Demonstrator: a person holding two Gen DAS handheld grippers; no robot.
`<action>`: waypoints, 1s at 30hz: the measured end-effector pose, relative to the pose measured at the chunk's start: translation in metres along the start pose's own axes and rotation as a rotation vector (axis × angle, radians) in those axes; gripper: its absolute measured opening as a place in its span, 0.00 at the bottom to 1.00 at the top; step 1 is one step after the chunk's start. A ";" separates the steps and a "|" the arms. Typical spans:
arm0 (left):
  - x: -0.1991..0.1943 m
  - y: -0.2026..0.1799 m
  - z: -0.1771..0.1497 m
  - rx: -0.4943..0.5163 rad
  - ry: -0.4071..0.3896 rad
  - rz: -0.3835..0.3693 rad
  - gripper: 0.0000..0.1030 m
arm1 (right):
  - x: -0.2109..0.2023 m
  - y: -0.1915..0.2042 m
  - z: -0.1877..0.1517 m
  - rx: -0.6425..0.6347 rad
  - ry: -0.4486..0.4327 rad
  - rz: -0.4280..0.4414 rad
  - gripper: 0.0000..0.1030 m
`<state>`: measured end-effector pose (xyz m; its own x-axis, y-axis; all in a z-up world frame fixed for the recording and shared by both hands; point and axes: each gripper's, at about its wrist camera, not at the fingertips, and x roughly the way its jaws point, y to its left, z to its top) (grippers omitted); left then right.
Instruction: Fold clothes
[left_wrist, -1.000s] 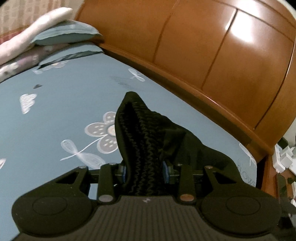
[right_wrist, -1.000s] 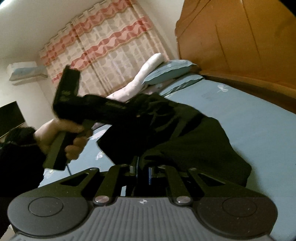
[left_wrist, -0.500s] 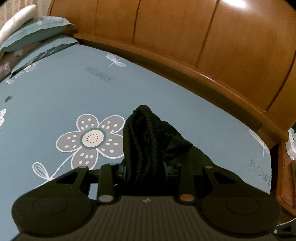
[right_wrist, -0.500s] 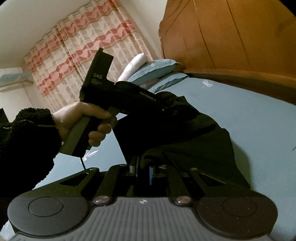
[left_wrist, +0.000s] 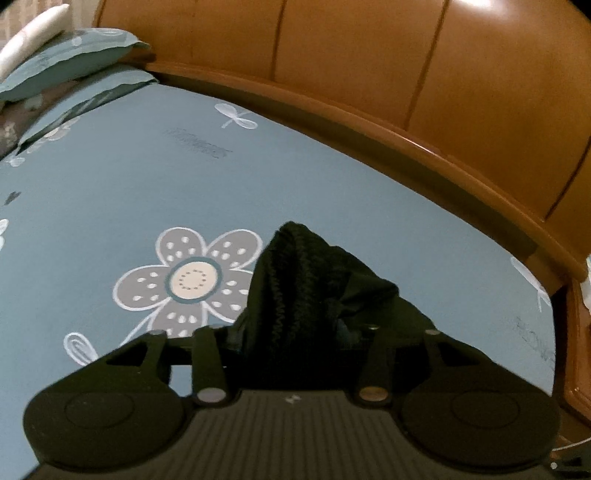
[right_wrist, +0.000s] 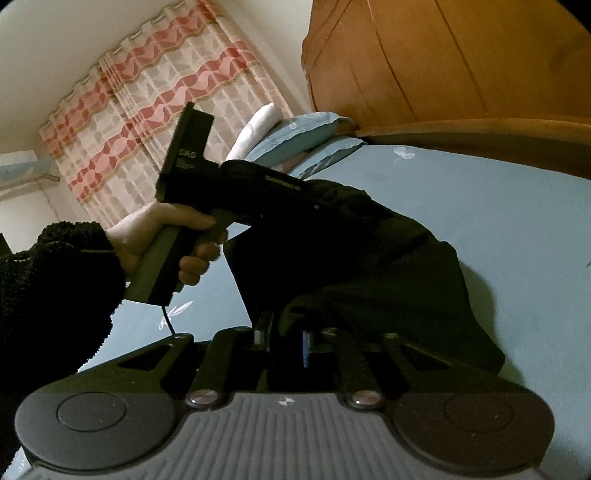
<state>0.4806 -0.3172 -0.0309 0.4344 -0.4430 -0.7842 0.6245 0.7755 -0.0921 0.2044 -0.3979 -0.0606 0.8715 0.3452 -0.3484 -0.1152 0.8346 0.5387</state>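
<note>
In the left wrist view, the left gripper (left_wrist: 291, 328) points down at the blue floral bedsheet (left_wrist: 110, 192), and a bunched ridge of the black garment (left_wrist: 295, 280) with a ribbed, elasticated edge stands up between its jaws. The jaws are opening: the fingers stand clear on either side of the bunch, with a sliver of sheet showing by the left finger, so the cloth looks released rather than pinched. Ahead of the jaws lies a grey printed flower (left_wrist: 192, 277), and beyond it the curved wooden headboard (left_wrist: 406, 74); pillows (left_wrist: 66, 66) lie far ahead to the left. In the right wrist view, the right gripper (right_wrist: 288, 343) sits low over the sheet with a fold of the same dark cloth between its narrow jaws. These jaws are opening too, but only slightly, and whether the pads press the cloth I cannot tell, since the fabric hides them. Ahead and to the left of these jaws, a hand (right_wrist: 162, 236) in a dark fuzzy sleeve (right_wrist: 55, 280) holds the left gripper's handle, its nose buried in the garment, which spreads from there rightward across the bed. My reading is that a fold has just been laid down and both corners are being let go. The next move would call for drawing both grippers back without dragging the cloth, then finding a fresh edge for the following fold.
</note>
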 end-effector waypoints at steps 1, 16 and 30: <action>-0.003 0.002 0.001 -0.002 -0.005 0.010 0.52 | -0.002 -0.003 -0.002 0.005 0.001 0.003 0.20; -0.077 0.003 -0.044 -0.006 -0.074 0.047 0.66 | -0.025 -0.023 -0.016 0.203 0.085 0.105 0.76; -0.125 -0.059 -0.163 0.165 -0.035 -0.048 0.67 | -0.062 -0.080 -0.051 0.516 0.087 0.150 0.82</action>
<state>0.2839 -0.2341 -0.0274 0.4221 -0.4958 -0.7590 0.7421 0.6698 -0.0247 0.1353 -0.4645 -0.1214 0.8184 0.4968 -0.2887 0.0326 0.4615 0.8866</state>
